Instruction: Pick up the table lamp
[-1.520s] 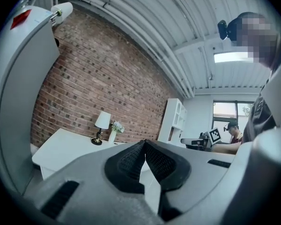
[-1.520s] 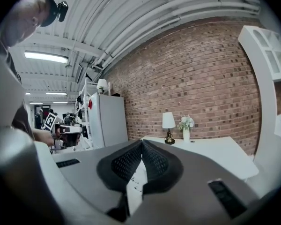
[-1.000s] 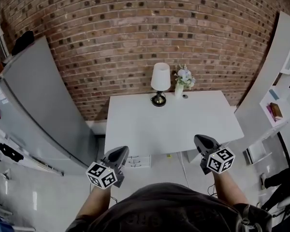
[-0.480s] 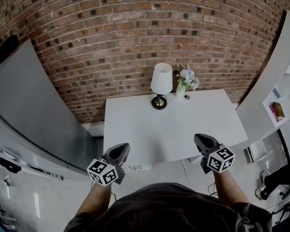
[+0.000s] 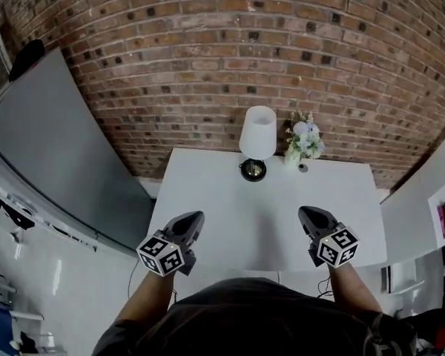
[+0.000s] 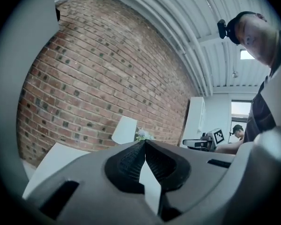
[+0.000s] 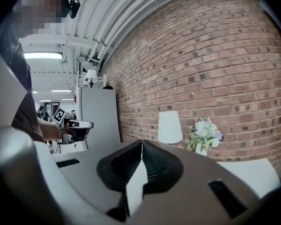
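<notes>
White-shaded table lamp (image 5: 256, 133) standing at the far edge of the white table (image 5: 208, 228), against the brick wall (image 5: 208, 43), with a vase of flowers (image 5: 302, 143) just beside it. The left gripper (image 5: 195, 218) and right gripper (image 5: 305, 215) are held over the near edge, well apart from the lamp. The jaws of both are pressed together, with nothing between them. For a sound pick-up, the jaws should be spread before arrival. The rigid part beneath the shade is judged a better hold than the shade itself, and the flowers should be kept clear. The dark round base is shown only in the head view; in both gripper views it is hidden behind the jaw bodies.
</notes>
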The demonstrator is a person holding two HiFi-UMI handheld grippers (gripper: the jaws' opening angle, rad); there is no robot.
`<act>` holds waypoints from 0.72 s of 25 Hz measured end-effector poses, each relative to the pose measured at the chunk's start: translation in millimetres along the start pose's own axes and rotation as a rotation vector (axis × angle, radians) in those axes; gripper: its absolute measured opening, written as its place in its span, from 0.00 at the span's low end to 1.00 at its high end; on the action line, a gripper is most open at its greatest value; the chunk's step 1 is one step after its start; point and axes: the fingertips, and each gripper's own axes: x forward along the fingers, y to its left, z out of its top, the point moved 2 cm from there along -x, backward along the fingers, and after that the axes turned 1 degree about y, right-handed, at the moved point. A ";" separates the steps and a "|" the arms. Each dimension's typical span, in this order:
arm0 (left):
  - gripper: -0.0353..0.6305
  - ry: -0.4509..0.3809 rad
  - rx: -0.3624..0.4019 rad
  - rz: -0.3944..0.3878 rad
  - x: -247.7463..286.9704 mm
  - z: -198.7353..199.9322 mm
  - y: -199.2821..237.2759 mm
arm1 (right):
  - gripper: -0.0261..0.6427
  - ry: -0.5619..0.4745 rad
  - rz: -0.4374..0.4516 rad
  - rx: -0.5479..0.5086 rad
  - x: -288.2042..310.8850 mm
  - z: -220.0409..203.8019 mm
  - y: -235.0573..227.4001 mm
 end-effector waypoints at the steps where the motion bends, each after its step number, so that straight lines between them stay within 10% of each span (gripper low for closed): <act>1: 0.06 -0.006 -0.002 0.012 8.9 -0.4 -3.8 | 0.03 0.004 0.011 -0.008 3.4 2.2 -13.4; 18: 0.06 0.038 0.102 -0.107 8.0 -0.2 96.2 | 0.04 -0.034 -0.234 0.014 90.3 -34.8 16.2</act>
